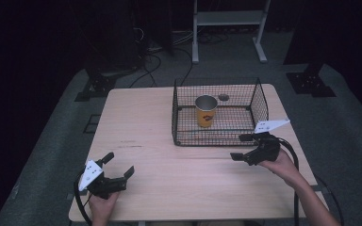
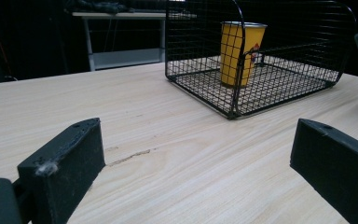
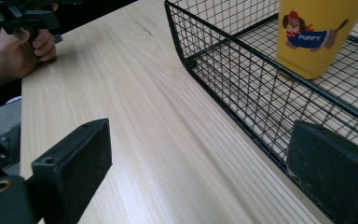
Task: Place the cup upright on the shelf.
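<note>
— What does the cup look like?

— The yellow cup (image 1: pixel 206 110) stands upright inside the black wire basket (image 1: pixel 214 139); it has a metal-coloured rim and a cartoon dog in a blue coat printed on its side.

— And the grippers?

— The left gripper (image 1: pixel 119 165) rests with jaws spread, gripping nothing, the cup well ahead to its right. The right gripper (image 1: pixel 241 146) is likewise released, just outside the basket's near wall, the cup just beyond it.

— The setting?

— A pale wooden table (image 1: pixel 136 127), grey floor, dark room.
</note>
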The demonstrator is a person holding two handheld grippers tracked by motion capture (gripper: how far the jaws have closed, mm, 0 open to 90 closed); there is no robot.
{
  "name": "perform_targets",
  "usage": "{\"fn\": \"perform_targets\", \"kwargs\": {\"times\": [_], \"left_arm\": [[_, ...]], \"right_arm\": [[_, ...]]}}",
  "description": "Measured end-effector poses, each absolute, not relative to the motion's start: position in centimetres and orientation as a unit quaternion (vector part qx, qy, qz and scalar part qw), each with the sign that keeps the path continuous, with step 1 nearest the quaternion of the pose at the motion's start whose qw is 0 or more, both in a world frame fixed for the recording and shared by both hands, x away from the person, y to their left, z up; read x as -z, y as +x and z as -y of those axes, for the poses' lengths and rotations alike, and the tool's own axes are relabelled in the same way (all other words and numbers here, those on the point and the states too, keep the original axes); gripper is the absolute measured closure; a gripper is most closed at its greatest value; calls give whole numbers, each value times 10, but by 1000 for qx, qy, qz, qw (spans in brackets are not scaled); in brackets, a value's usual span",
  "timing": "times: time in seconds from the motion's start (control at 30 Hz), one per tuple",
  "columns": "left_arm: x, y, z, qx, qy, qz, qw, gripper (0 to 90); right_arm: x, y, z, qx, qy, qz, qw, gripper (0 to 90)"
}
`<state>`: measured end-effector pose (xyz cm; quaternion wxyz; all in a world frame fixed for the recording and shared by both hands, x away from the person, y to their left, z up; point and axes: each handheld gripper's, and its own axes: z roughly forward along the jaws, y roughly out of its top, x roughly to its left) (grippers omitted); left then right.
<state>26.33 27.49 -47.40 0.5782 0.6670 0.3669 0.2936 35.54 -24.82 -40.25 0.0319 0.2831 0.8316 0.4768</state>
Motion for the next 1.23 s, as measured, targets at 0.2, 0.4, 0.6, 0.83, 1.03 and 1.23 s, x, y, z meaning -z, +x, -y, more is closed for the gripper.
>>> {"fn": "perform_targets", "kwargs": {"times": [0.2, 0.4, 0.6, 0.83, 1.03, 1.23], "left_arm": [[474, 263, -275, -294, 667, -367, 578, 22], [474, 263, -275, -294, 667, -367, 578, 22], [474, 263, -275, -294, 667, -367, 578, 22], [474, 264, -275, -295, 666, -368, 578, 22], [474, 264, -275, -295, 666, -370, 577, 22], [474, 264, -274, -297, 666, -369, 576, 22]], "right_arm": [[409, 352, 253, -476, 290, -829, 32, 60], [414, 347, 257, -479, 297, -825, 36, 60], [417, 342, 264, -484, 309, -817, 44, 60], [421, 333, 272, -489, 316, -811, 50, 60], [428, 324, 277, -483, 322, -812, 61, 60], [443, 307, 284, -488, 334, -804, 57, 59]]}}
